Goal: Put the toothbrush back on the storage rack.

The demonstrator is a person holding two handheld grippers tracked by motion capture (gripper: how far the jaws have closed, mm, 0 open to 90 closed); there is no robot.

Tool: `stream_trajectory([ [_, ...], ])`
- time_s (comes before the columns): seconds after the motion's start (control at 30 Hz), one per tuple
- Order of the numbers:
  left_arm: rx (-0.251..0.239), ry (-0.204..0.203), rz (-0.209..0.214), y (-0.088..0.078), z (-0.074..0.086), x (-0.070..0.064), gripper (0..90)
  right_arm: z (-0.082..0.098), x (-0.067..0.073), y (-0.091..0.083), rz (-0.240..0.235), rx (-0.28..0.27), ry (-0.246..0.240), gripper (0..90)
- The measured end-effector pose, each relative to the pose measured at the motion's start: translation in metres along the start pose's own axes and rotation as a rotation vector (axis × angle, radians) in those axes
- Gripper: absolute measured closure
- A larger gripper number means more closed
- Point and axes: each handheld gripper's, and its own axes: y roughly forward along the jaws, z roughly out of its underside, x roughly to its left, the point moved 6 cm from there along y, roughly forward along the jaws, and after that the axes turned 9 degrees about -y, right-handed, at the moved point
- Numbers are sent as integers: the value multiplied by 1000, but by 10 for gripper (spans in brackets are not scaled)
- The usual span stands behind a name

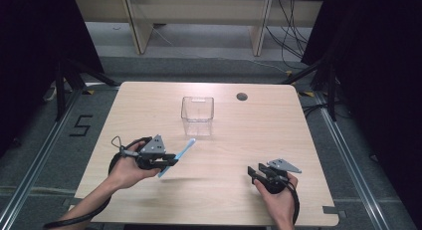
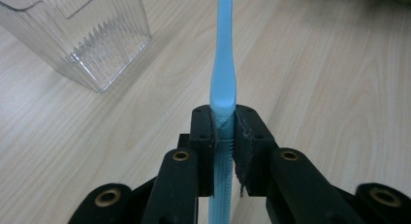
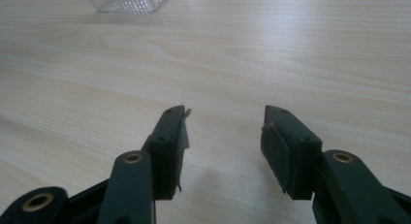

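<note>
Blue toothbrush (image 2: 223, 83): clamped by its handle in my left gripper (image 2: 224, 127), lifted near the clear plastic cup (image 1: 197, 115), head toward it. Carry step underway. Next: tip upright, lower inside. My right gripper (image 3: 224, 132) idles, jaws apart, empty.

From above our side we look forward and down over the whole table (image 1: 278, 125), while each gripper camera sits low and close over the wood, looking along its jaws, all three sharing the clear plastic container (image 1: 197, 115).
</note>
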Motion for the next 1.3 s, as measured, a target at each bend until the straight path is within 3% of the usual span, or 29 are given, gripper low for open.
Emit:
stream_trajectory([
  [0.07, -8, 14, -2, -2, -1, 2, 784, -1, -1, 2, -10, -24, -17, 518],
  [0.1, -41, -13, 2, -1, -2, 1, 784, -1, -1, 2, -9, -22, -18, 518],
  [0.33, -133, -38, -5, -6, -9, 6, 785, -1, -1, 2, -6, -24, -19, 518],
  [0.37, -153, -41, -15, -7, -10, 7, 784, -1, -4, 2, 7, -29, -59, 518],
  [0.6, -217, -75, -20, -10, -15, 14, 784, -1, -4, 2, 5, -28, -64, 518],
  [0.7, -263, -90, -20, -11, -18, 16, 784, -1, -4, 2, 7, -29, -63, 518],
  [0.73, -278, -96, -19, -11, -19, 17, 784, -1, -2, 3, -9, -36, -43, 518],
  [0.8, -340, -100, -5, -12, -24, 18, 785, -1, -2, 3, -5, -35, -45, 518],
  [0.9, -391, -108, -1, -12, -28, 20, 784, -1, -3, 2, -2, -29, -46, 518],
  [1.07, -422, -122, -6, -13, -31, 24, 784, -1, -4, 2, 1, -32, -54, 518],
  [1.13, -427, -120, 10, -12, -33, 24, 784, -1, -4, 1, 9, -35, -62, 518],
  [1.2, -437, -104, 12, -11, -35, 25, 784, -1, 0, 3, -2, -39, -19, 518],
  [1.23, -445, -104, 13, -11, -36, 25, 784, -1, -4, 2, 7, -38, -64, 518],
  [1.3, -460, -104, 13, -11, -38, 27, 784, -1, -4, 3, 9, -39, -63, 518],
])
